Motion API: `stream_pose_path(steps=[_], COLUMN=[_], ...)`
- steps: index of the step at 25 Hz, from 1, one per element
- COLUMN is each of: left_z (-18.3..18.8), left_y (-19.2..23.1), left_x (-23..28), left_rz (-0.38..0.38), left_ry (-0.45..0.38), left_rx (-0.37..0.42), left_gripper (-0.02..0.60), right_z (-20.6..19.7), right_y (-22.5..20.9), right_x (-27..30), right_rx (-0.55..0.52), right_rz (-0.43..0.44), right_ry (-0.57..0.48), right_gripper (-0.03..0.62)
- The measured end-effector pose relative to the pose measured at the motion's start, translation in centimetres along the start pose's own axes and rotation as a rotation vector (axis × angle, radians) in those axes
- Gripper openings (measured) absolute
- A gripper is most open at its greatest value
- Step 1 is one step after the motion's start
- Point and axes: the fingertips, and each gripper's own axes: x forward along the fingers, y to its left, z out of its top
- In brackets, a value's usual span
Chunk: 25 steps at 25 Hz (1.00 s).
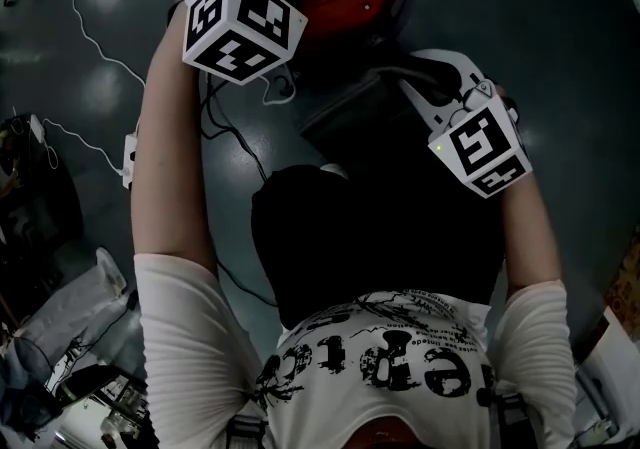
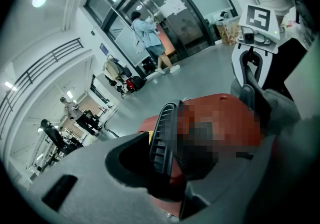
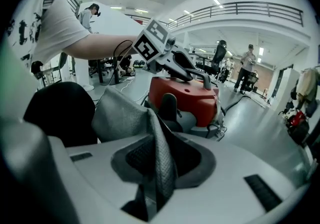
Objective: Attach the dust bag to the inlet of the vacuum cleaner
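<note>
left gripper [image 2: 163,170]: my jaws are clamped on a black ribbed collar [image 2: 161,133] standing upright between them. i judge it to be the stiff mouth of the bag, but cannot confirm this.

right gripper [image 3: 155,168]: my jaws are nearly closed, pinching a fold of the grey fabric dust bag [image 3: 120,113].

position: in the right gripper view the red vacuum cleaner [image 3: 187,96] lies at 12 to 1 o'clock, beyond the bag. in the head view it sits at 12 o'clock, my left gripper at 11, my right at 3.

axis: the bag's long axis runs from my right jaws at 6 o'clock toward the vacuum cleaner at 12.

next move: the left gripper is nearer the vacuum cleaner, so it should guide the collar. the inlet itself is not visible.
</note>
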Motion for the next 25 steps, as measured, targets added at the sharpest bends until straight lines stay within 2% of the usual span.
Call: stream_pose_path(steps=[4, 6, 7, 9, 11, 13, 14, 16, 17, 22, 25], left_z=[0.8, 2.4, 3.4, 4.5, 4.8, 4.9, 4.5, 3.5, 3.1, 2.2, 2.3], left_y=[0.3, 0.6, 0.6, 0.2, -1.0, -3.0, -4.0, -5.3, -5.5, -4.5, -2.2], left_x=[-2.0, -4.8, -6.5, -9.5, -11.7, -13.4, -14.1, -15.5, -16.2, -19.0, -21.5], left_rz=[0.108, 0.158, 0.179, 0.225, 0.278, 0.335, 0.366, 0.434, 0.463, 0.552, 0.664], left_ry=[-0.062, -0.152, -0.212, -0.321, -0.395, -0.440, -0.443, -0.430, -0.429, -0.451, -0.400], left_rx=[0.015, -0.045, -0.104, -0.280, -0.461, -0.589, -0.647, -0.761, -0.800, -0.849, -0.887], left_gripper=[0.151, 0.169, 0.169, 0.169, 0.167, 0.166, 0.136, 0.018, 0.003, 0.003, 0.003], right_z=[0.0, 0.7, 1.6, 4.3, 6.6, 7.9, 8.3, 8.5, 8.7, 10.9, 12.4], right_y=[-0.1, -0.3, -0.6, -1.4, -2.5, -3.2, -3.4, -3.6, -3.5, -3.2, -3.6], right_x=[-0.7, -1.8, -2.7, -5.0, -7.1, -8.1, -8.2, -7.9, -7.9, -8.0, -9.7], right_rx=[0.013, 0.051, 0.081, 0.159, 0.239, 0.298, 0.317, 0.344, 0.348, 0.304, 0.336], right_rz=[-0.044, -0.070, -0.087, -0.146, -0.212, -0.250, -0.266, -0.307, -0.326, -0.350, -0.346], right_ry=[-0.039, -0.089, -0.135, -0.270, -0.395, -0.474, -0.490, -0.494, -0.497, -0.530, -0.499], right_gripper=[0.097, 0.110, 0.115, 0.115, 0.114, 0.114, 0.114, 0.092, 0.006, 0.002, 0.002])
